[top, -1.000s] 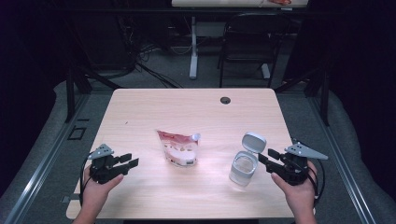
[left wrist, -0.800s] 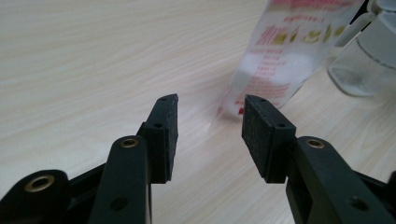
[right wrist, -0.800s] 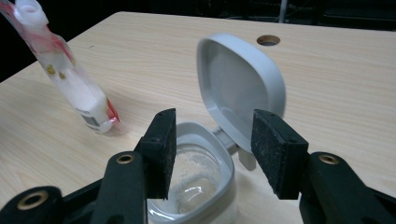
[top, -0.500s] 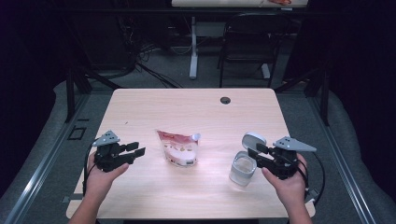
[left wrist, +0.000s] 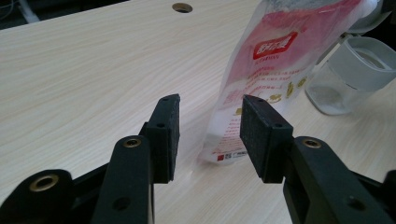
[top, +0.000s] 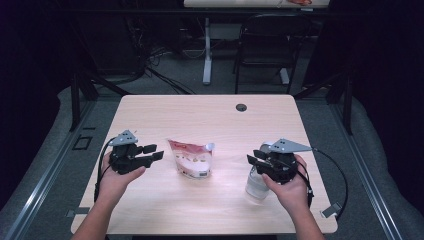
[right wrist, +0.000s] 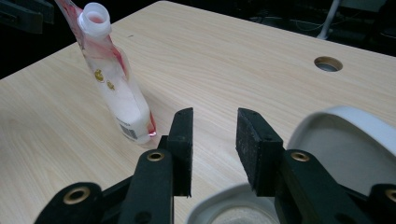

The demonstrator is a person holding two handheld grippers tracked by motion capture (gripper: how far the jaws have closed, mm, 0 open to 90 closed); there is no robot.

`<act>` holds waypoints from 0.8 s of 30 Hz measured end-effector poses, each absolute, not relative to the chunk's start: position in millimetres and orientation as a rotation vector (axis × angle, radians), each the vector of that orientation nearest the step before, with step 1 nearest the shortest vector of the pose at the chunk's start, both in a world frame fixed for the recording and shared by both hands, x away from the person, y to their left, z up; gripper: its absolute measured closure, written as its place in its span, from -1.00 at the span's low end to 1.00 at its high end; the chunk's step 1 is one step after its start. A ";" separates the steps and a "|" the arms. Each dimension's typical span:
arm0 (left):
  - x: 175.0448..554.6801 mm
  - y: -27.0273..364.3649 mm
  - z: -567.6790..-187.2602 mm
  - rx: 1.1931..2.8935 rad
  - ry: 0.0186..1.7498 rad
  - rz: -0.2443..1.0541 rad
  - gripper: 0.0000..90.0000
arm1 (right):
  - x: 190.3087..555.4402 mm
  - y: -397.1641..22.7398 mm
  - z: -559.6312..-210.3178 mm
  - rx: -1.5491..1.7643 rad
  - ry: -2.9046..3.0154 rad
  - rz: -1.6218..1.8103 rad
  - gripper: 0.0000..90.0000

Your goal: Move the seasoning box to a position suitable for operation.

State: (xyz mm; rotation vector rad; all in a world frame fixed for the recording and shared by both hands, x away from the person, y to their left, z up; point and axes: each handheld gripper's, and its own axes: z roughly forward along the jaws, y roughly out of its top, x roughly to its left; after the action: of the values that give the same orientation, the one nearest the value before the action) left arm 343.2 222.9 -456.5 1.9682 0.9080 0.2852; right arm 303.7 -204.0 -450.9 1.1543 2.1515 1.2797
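pouch [top: 190,158] stands upright at mid-table, spout open, likely for pouring into the open jar [top: 257,184] to its right, lid hinged back. left gripper [top: 150,153] hangs beside the pouch, jaws apart, nothing between them. right gripper [top: 256,163] is above the jar; its jaws have just been closing, a gap remains, and they hold nothing.
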 end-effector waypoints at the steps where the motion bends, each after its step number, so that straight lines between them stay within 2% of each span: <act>1: 343.8 222.6 -456.1 1.971 0.906 0.285 0.28 | 305.5 -201.7 -450.7 1.146 2.164 1.278 0.50; 18: 355.1 203.1 -443.5 1.991 0.853 0.275 0.32 | 325.2 -161.9 -445.1 1.051 2.277 1.313 0.57; 24: 357.9 194.5 -438.1 2.012 0.821 0.277 0.44 | 331.2 -148.0 -443.4 1.031 2.303 1.357 0.58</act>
State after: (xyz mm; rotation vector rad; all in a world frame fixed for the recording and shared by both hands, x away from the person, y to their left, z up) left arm 357.9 194.5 -438.1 2.0124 0.8206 0.2774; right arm 331.2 -148.0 -443.4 1.0311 2.3035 1.3567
